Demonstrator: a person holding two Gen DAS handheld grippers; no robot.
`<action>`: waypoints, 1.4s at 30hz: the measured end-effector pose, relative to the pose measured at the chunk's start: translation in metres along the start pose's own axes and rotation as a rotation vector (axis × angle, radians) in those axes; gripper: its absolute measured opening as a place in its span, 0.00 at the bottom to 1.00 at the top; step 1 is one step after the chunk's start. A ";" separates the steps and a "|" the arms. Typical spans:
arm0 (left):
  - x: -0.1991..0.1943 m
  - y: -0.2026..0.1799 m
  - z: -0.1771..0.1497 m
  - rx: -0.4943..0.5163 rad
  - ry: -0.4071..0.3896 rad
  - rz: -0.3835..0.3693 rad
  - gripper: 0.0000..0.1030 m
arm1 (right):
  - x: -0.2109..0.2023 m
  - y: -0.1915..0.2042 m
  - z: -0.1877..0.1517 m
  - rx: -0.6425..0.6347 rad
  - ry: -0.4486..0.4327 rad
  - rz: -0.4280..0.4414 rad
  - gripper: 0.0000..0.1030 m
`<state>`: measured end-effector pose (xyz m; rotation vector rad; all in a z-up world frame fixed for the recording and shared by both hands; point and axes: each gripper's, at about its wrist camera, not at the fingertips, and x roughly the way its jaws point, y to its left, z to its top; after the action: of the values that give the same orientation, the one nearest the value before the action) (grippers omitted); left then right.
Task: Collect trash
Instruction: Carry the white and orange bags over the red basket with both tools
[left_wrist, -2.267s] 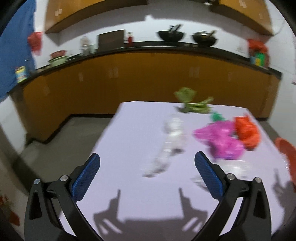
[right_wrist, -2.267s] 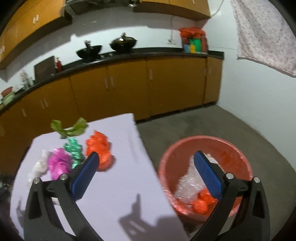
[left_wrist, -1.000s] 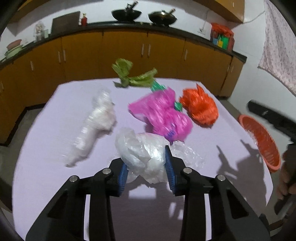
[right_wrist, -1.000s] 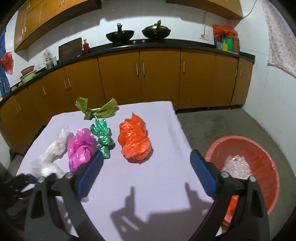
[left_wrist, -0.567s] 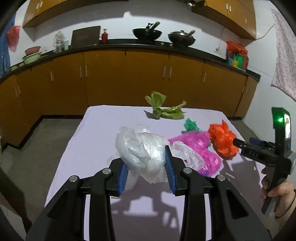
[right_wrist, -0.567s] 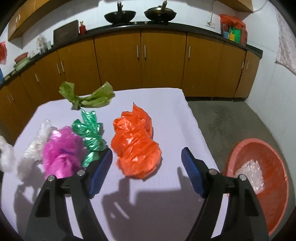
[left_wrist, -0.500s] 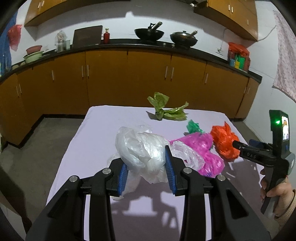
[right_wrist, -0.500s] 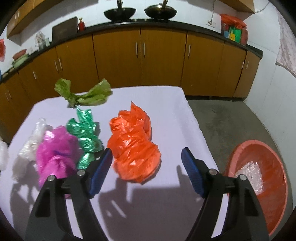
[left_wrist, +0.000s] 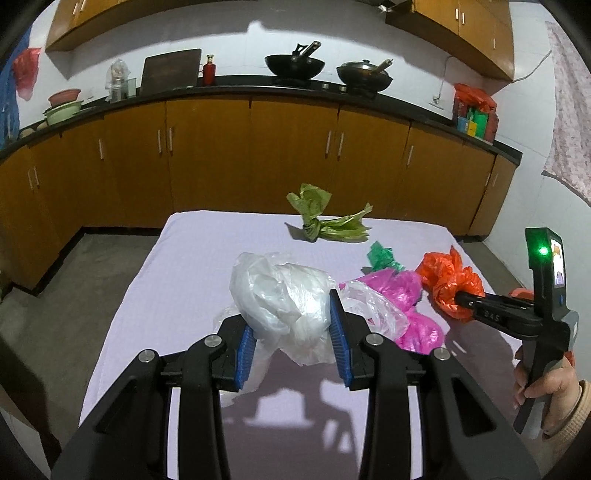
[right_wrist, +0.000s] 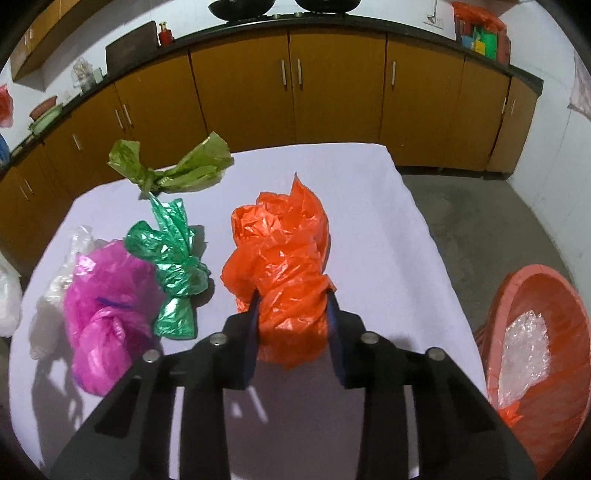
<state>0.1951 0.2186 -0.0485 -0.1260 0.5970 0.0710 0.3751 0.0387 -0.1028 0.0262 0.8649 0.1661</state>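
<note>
Currently I see a table (right_wrist: 369, 206) under pale lilac cloth, brown cabinets (right_wrist: 332, 92) along the far wall, and a red basket (right_wrist: 554, 295) on the floor at right. My right gripper (right_wrist: 291, 328) is closing on the crumpled orange bag (right_wrist: 280, 258), mid-table, pads pressing its near end. My left gripper (left_wrist: 291, 332) pinches a clear bag (left_wrist: 284, 291), wrinkled, above the near cloth.

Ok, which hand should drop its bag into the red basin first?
Right, probably. The right hand-held gripper is closing on the orange bag, with the red basin beside it. The left hand-held gripper holds the clear bag farther away.
</note>
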 end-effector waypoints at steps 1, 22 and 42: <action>-0.001 -0.002 0.000 0.003 -0.003 -0.005 0.36 | -0.006 -0.003 -0.001 0.006 -0.010 0.008 0.28; -0.012 -0.164 0.017 0.159 -0.052 -0.247 0.36 | -0.201 -0.150 -0.043 0.201 -0.299 -0.219 0.26; 0.024 -0.327 -0.019 0.356 0.054 -0.488 0.36 | -0.222 -0.248 -0.100 0.395 -0.280 -0.329 0.26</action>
<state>0.2376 -0.1071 -0.0456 0.0748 0.6098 -0.5108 0.1917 -0.2447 -0.0223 0.2684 0.6009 -0.3127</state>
